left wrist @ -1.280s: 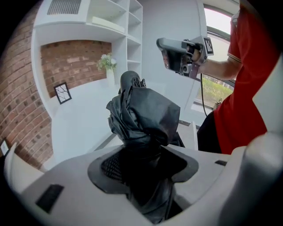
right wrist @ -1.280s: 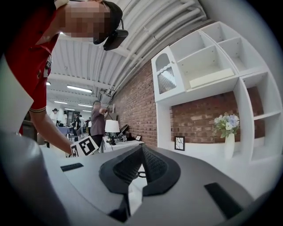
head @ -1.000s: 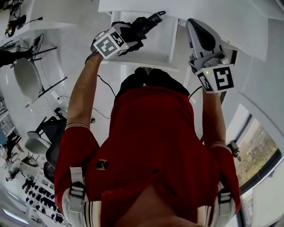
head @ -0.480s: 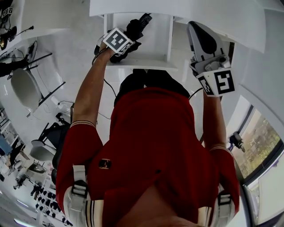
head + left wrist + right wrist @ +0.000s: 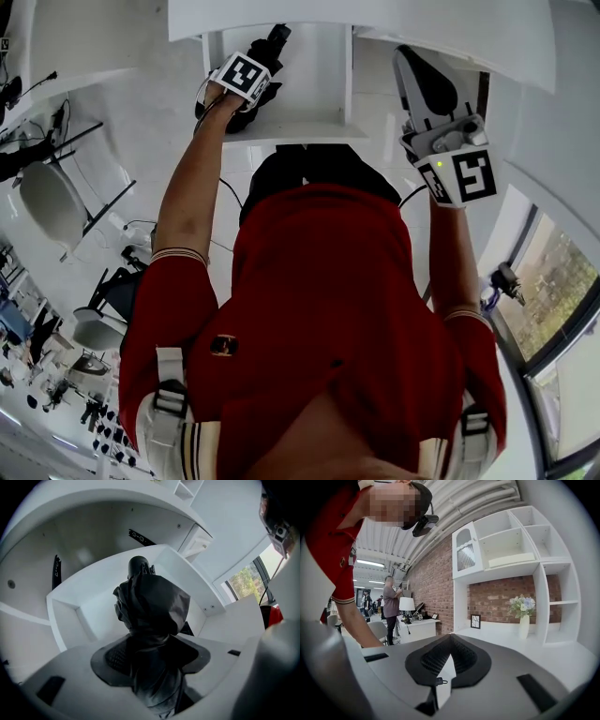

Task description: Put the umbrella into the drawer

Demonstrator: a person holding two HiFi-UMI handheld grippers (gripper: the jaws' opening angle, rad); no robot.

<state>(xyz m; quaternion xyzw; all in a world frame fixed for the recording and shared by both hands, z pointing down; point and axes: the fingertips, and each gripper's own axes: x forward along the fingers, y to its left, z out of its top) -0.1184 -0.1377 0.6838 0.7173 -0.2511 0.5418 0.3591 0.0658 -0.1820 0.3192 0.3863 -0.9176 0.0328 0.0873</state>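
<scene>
A folded black umbrella (image 5: 151,605) is clamped between the jaws of my left gripper (image 5: 150,645), its tip pointing into the open white drawer (image 5: 70,616). In the head view, the left gripper (image 5: 261,58) reaches over the drawer (image 5: 319,122) at the top, and the umbrella (image 5: 274,42) sticks out ahead of the marker cube. My right gripper (image 5: 414,54) is held up to the right of the drawer, apart from it. Its jaws (image 5: 450,638) are shut with nothing between them.
The drawer sticks out of a white cabinet (image 5: 450,28) under a white top. Chairs (image 5: 47,202) stand on the floor at the left, and a window (image 5: 553,300) is at the right. The right gripper view faces a white shelf unit (image 5: 511,550), a flower vase (image 5: 523,616) and a standing person (image 5: 390,609).
My left gripper has carried the umbrella forward, from the drawer's front edge to above its inside. The right gripper has hardly moved.
</scene>
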